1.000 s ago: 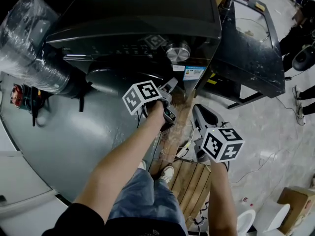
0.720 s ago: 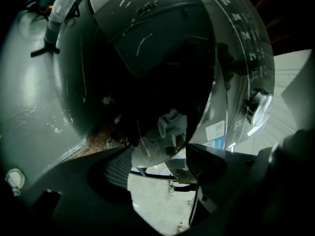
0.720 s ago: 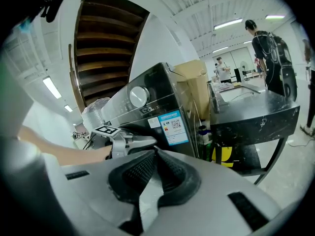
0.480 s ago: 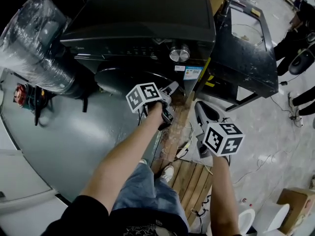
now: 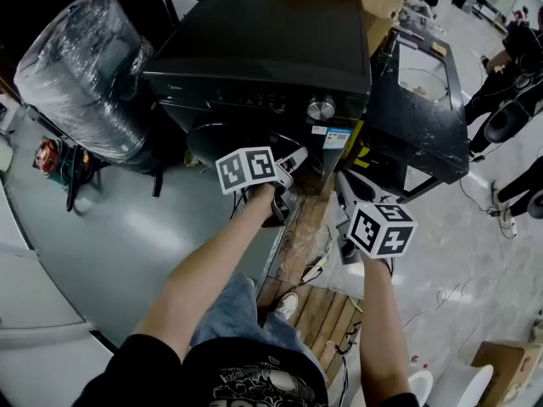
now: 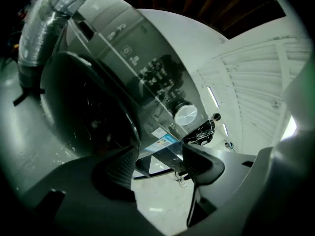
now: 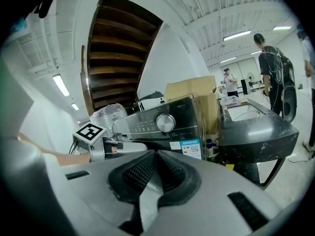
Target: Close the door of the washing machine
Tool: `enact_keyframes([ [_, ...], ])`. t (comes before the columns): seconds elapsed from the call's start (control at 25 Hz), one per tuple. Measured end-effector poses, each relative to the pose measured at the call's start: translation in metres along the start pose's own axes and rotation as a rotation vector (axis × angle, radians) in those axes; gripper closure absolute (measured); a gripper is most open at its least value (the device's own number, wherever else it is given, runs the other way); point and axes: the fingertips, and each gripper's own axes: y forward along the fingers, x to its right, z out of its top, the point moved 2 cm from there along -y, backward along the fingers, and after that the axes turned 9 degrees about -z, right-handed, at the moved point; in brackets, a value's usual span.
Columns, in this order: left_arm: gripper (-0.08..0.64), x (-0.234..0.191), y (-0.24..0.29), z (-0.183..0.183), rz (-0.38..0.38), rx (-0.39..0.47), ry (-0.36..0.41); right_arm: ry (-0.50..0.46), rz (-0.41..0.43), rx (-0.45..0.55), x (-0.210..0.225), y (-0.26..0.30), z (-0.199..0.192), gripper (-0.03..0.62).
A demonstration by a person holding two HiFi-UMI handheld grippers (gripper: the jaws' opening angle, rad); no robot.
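Observation:
The black washing machine (image 5: 271,49) stands ahead with its silver knob (image 5: 321,108) on the control panel. Its round dark door (image 5: 222,138) looks flush with the front; in the left gripper view the door (image 6: 83,107) fills the left side. My left gripper (image 5: 287,166) hovers just in front of the machine, right of the door and touching nothing. Its jaws are closing, still well apart, with nothing between them (image 6: 157,163). My right gripper (image 5: 346,192) hangs to the right, away from the machine, its pads pressed together on nothing (image 7: 155,168).
A plastic-wrapped bundle (image 5: 81,70) lies left of the machine. A dark metal frame (image 5: 416,108) stands close on its right, with people (image 5: 509,66) beyond. A wooden pallet (image 5: 327,312) and loose cables lie by my feet. A cardboard box (image 7: 192,90) sits behind the machine.
Both grippers have lifted, and the machine now sits lower and farther off in the head view. The left marker cube has rolled a little.

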Motion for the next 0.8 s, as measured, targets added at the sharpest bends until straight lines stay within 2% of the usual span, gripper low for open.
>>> enact_keyframes([
  [0.24, 0.286, 0.036, -0.038, 0.018, 0.008, 0.015, 0.158, -0.021, 0.009, 0.029, -0.016, -0.019, 0.024, 0.569],
  [0.48, 0.338, 0.071, -0.069, 0.037, 0.051, 0.021, 0.399, -0.067, 0.017, 0.048, -0.030, -0.037, 0.045, 0.569],
  [0.68, 0.379, 0.097, -0.096, 0.051, 0.066, 0.068, 0.518, -0.092, 0.023, 0.086, -0.039, -0.052, 0.064, 0.569],
  [0.8, 0.395, 0.113, -0.111, 0.052, 0.058, 0.048, 0.642, -0.099, 0.029, 0.097, -0.044, -0.061, 0.067, 0.569],
])
